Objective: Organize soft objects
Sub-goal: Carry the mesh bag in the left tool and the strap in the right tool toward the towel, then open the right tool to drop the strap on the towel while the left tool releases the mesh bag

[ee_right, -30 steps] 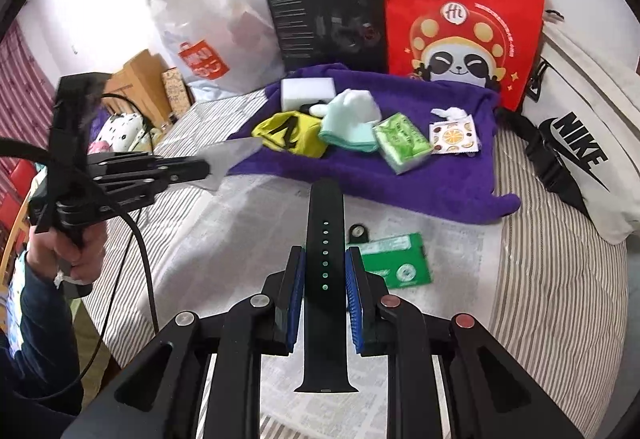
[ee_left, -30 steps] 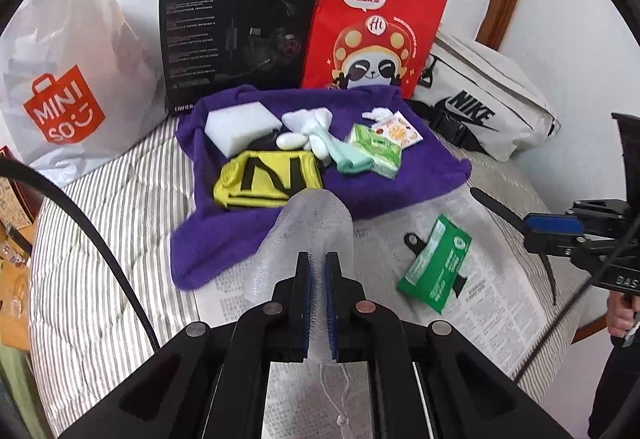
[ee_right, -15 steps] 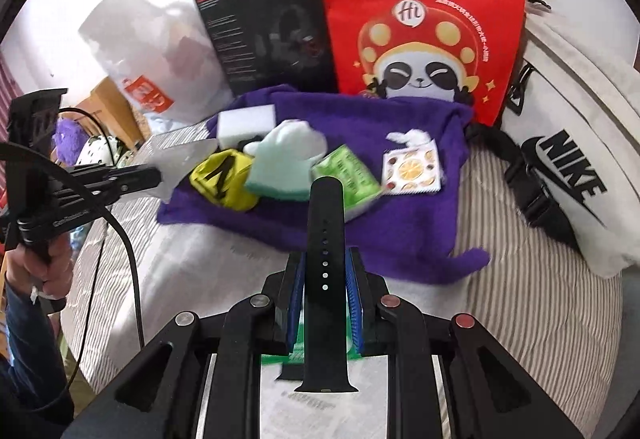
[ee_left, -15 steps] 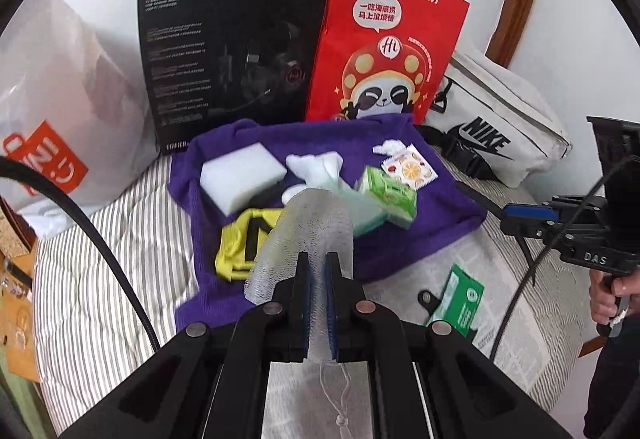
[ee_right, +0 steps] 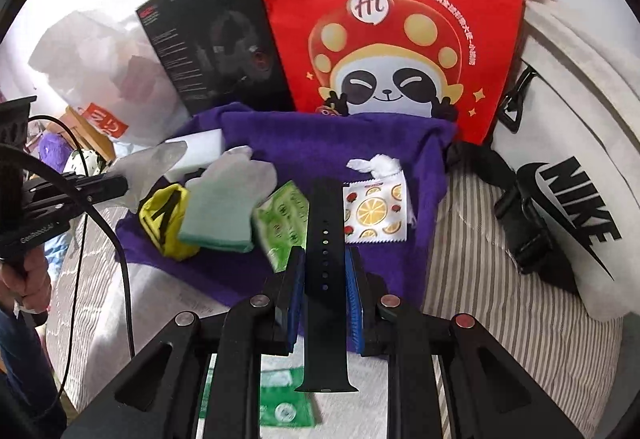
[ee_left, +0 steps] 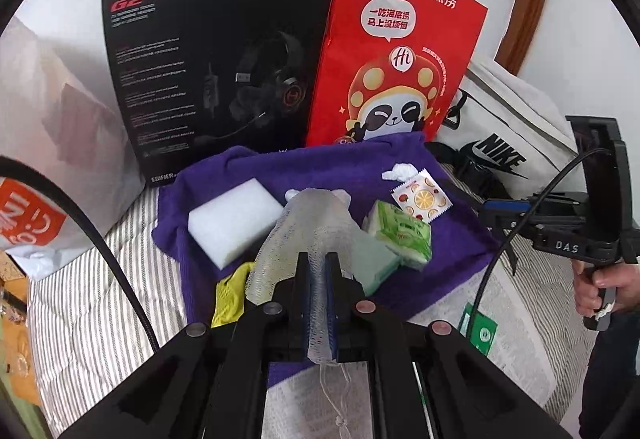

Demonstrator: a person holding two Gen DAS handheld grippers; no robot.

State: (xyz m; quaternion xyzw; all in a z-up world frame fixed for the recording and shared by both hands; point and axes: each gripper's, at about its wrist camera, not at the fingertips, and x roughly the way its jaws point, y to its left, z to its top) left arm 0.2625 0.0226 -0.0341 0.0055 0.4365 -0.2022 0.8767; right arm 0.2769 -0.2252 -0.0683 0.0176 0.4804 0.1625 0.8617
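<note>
Left gripper (ee_left: 318, 271): clamped on mesh pouch (ee_left: 308, 227), over the towel's (ee_left: 248, 167) near edge.
Right gripper (ee_right: 323, 271): pinching black strap (ee_right: 324, 239) mid-length, above the towel's near side.
Pouch handling: light, limp, droops; looks best held near its drawstring end.
Strap handling: rubbery, bendy, probably grippy; a mid-length hold looks right.
On towel: sponge (ee_left: 236, 219), yellow cloth (ee_right: 168, 215), mint cloth (ee_right: 224, 215), tissue pack (ee_right: 284, 219), fruit sachet (ee_right: 374, 211).
Surface: striped bed (ee_left: 100, 287), newspaper near the towel.
Behind towel: headset box (ee_left: 216, 67), red bag (ee_left: 392, 51).

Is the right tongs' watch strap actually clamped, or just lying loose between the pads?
Clamped. The right tongs are shut on the black watch strap: both blue pads press its edges, holding it above the purple towel.
</note>
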